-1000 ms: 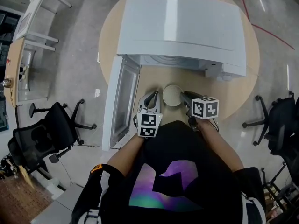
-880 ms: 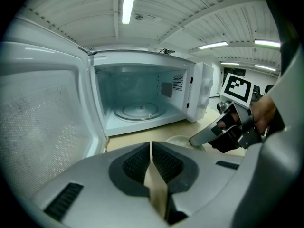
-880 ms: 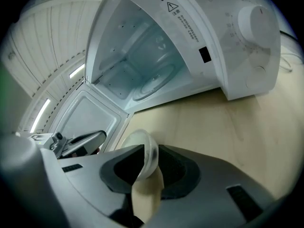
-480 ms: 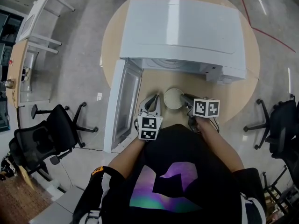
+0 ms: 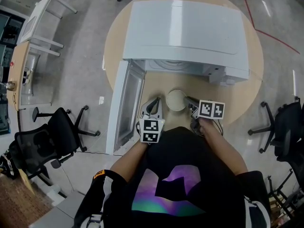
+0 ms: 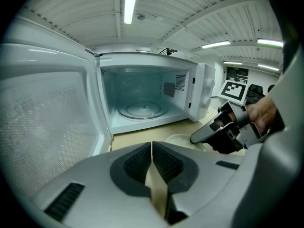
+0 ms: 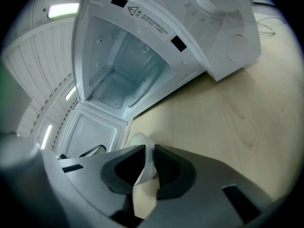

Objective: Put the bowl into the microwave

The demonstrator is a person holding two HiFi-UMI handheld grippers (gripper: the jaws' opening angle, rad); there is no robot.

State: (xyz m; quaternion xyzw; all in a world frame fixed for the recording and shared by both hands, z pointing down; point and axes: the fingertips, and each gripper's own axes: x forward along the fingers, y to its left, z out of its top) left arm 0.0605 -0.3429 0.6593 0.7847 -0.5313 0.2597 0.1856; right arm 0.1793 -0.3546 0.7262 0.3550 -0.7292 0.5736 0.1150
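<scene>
A white microwave point(image 5: 185, 27) stands on a round wooden table point(image 5: 237, 99), its door point(image 5: 126, 103) swung open to the left. The cavity with its glass turntable point(image 6: 142, 110) faces me in the left gripper view. A small pale bowl point(image 5: 176, 99) rests on the table in front of the opening. My right gripper point(image 5: 188, 99) is shut on the bowl's right rim; the thin white rim point(image 7: 145, 165) shows pinched between its jaws. My left gripper point(image 5: 154, 101) hovers just left of the bowl point(image 6: 183, 140), jaws closed together with nothing in them.
The open door walls off the left side of the space before the microwave. The table's front edge runs close under my hands. Black office chairs point(image 5: 47, 137) point(image 5: 282, 122) stand on the floor left and right, and a white desk point(image 5: 38, 13) at far left.
Almost nothing differs. The right gripper has shifted very slightly to the right while staying on the bowl's rim; the left gripper and the bowl keep their places.
</scene>
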